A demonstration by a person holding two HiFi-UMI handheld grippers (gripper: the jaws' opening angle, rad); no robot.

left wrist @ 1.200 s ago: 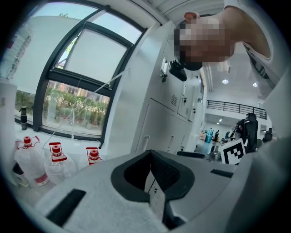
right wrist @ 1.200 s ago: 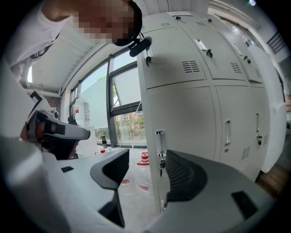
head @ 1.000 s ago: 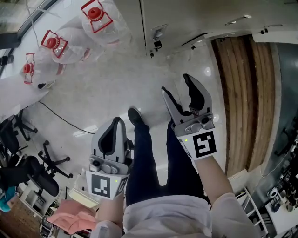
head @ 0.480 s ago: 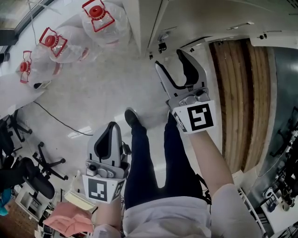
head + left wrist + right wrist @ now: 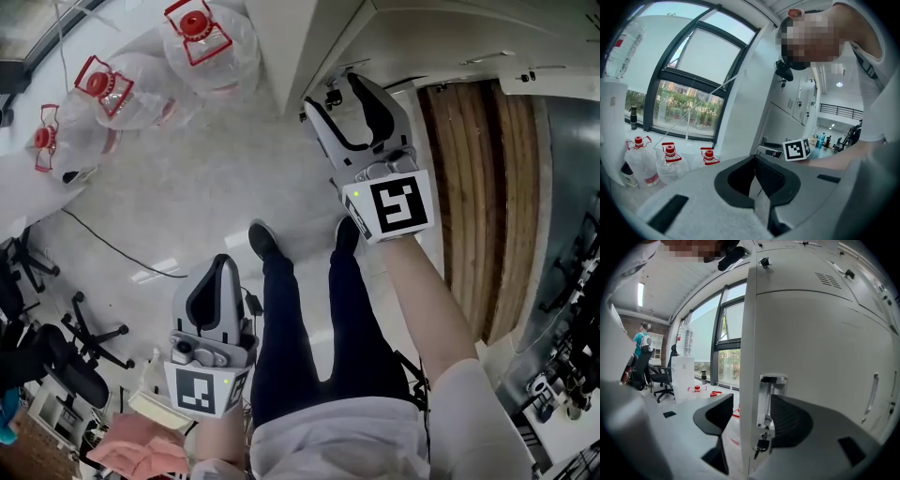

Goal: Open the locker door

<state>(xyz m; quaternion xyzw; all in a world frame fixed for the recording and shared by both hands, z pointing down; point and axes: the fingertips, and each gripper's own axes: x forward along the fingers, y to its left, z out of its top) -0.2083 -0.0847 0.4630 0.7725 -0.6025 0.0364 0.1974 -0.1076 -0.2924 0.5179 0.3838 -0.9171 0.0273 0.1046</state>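
Locker door (image 5: pixel 811 357): white panel at the far right of the scene, straight ahead of the right gripper; its free edge runs upright between that gripper's jaws.
Handle (image 5: pixel 766 399): narrow bright-metal pull set into the door just beside the free edge, with a key (image 5: pixel 761 445) hanging in the lock below it.
Right gripper (image 5: pixel 336 94): raised to the door, jaws apart and straddling the edge at handle height, not closed on anything.
Left gripper (image 5: pixel 216 272): held low and near, by the person's leg, jaws together with nothing between them.
Likely handling: stiff sheet metal, light on its hinges; the painted face looks smooth and slippery.
Where to grip: the metal pull, clear of the key; whether the lock is turned cannot be told.
Writing: no brand or text is readable; only the black square markers (image 5: pixel 394 204) on the gripper cubes.
Background: red-capped water bottles (image 5: pixel 202 42) on the far left floor, labels unreadable.
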